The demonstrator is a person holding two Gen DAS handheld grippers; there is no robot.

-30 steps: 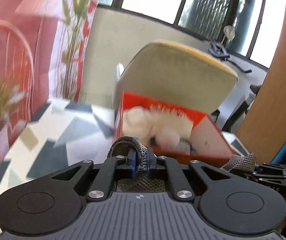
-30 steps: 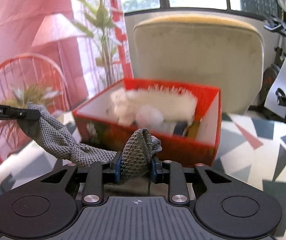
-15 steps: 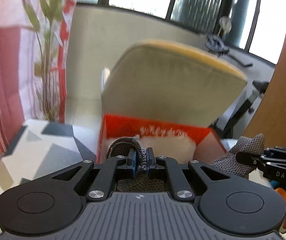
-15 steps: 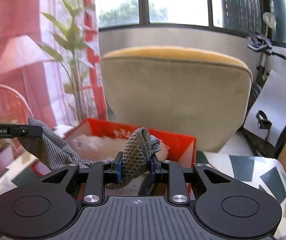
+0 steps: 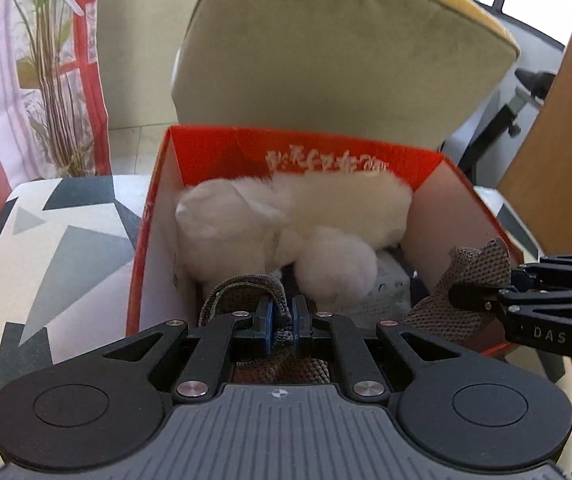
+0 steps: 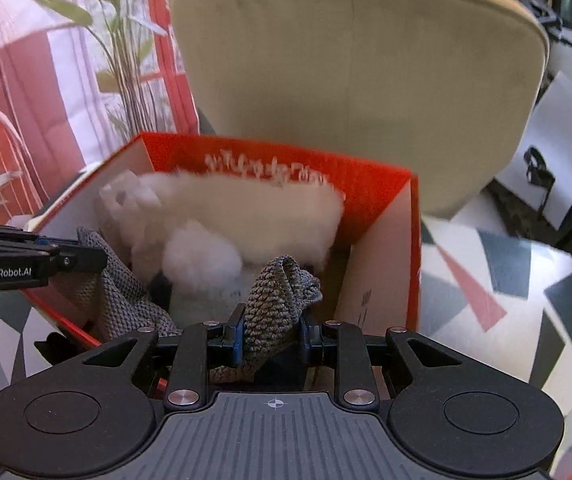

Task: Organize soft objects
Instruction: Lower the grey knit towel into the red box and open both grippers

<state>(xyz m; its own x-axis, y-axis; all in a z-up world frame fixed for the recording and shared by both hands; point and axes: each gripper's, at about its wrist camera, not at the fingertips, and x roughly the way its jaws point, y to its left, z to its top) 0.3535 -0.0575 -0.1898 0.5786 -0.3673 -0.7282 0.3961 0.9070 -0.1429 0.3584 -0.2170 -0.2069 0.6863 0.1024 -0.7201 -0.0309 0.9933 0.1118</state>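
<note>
Chair (image 5: 338, 48): padded back fills the upper frame, behind the box.

Table (image 5: 66, 232): patterned top, lower left; bears the box.

Red box (image 5: 154, 216): centre frame, open-topped, likely the collecting place for soft things.

White plush toy (image 5: 286, 220): lying inside the box.

Grey knitted cloth (image 6: 282, 292): stretched between both tools above the box's near edge, probably for lowering in.

Left gripper (image 5: 282, 316): clamped narrow on one end.

Right gripper (image 6: 272, 328): pinching the bunched other end.

Only the right view shows white paper (image 6: 558, 160) at right.
</note>
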